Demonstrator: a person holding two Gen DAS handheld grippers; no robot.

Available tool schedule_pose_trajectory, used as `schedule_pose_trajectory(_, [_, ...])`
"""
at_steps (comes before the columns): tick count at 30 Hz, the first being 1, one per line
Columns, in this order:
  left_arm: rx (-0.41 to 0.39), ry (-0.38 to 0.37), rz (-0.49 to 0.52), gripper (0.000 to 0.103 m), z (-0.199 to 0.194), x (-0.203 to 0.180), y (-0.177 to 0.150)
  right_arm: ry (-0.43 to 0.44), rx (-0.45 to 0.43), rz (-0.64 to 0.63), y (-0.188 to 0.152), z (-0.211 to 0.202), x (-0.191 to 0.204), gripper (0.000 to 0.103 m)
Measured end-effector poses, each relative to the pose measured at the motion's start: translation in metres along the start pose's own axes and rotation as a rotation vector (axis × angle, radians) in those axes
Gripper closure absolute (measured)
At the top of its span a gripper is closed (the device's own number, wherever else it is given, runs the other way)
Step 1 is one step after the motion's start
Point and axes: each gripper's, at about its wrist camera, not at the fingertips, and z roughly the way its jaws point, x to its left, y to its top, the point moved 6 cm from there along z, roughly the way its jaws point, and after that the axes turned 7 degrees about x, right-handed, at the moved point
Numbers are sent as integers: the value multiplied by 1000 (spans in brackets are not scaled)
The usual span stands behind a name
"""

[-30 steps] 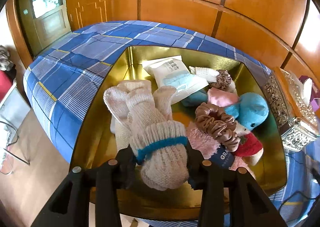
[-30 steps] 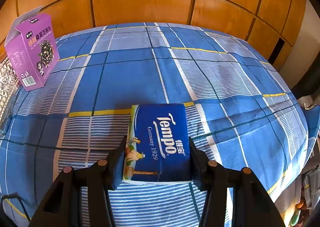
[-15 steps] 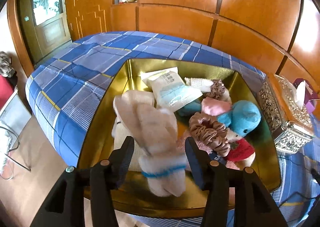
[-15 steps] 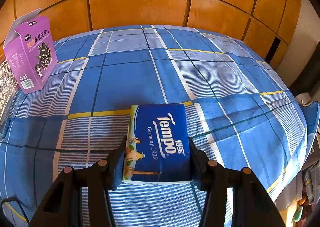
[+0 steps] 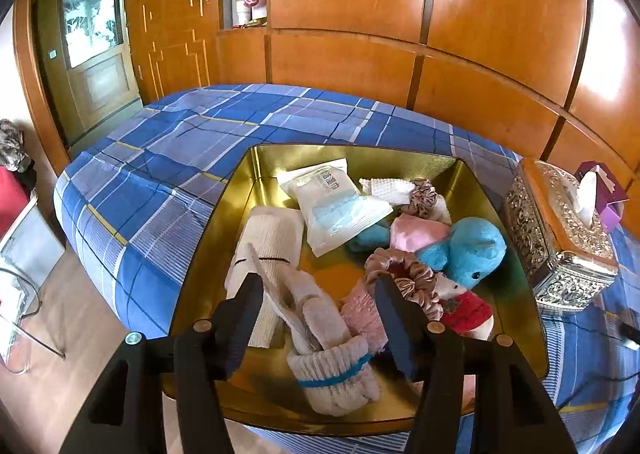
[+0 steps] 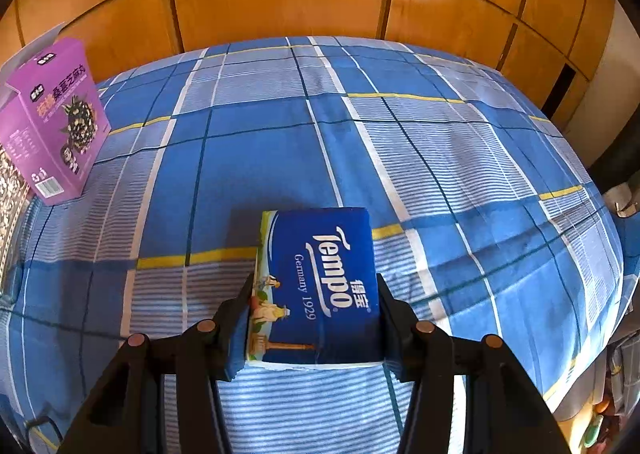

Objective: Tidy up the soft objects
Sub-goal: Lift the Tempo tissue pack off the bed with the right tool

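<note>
The left tool [image 5: 318,314] is hanging over the near part of the gold tray [image 5: 208,250], its jaws spread and having just been opening; the cream glove [image 5: 332,370] with the blue cuff band is lying loose on the tray floor at the lower centre of the frame, below and between the tips, with neither pad pressing on it. Behind the glove a folded cream cloth [image 5: 268,238] is resting at the tray's left side. A white wet-wipe pack [image 5: 336,209] is sitting toward the tray's far middle, a blue plush toy [image 5: 472,250] is lying at the right, and a brown satin scrunchie [image 5: 404,274] is sitting just in front of it, beside a pink knitted piece [image 5: 362,310]. An ornate silver tissue box [image 5: 560,250] is standing on the blue plaid bed [image 5: 160,157] just right of the tray.

In the right wrist view the right tool [image 6: 314,310] is clenching a blue Tempo tissue pack [image 6: 320,286], both pads pressing its sides at the lower centre of the frame, over the plaid bed. A purple carton [image 6: 56,125] is standing upright at the left edge of that frame, well apart from the pack
</note>
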Motion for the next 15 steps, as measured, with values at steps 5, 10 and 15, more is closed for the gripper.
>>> schedule_pose_trajectory(5, [-13, 7, 8, 44, -3, -1, 1, 1, 16, 0, 9, 4, 2, 50])
schedule_pose_trajectory(10, [-20, 2, 11, 41, -5, -1, 2, 22, 52, -2, 19, 7, 5, 51])
schedule_pose_trajectory(15, [-23, -7, 26, 41, -7, -5, 1, 76, 106, 13, 33, 13, 12, 51])
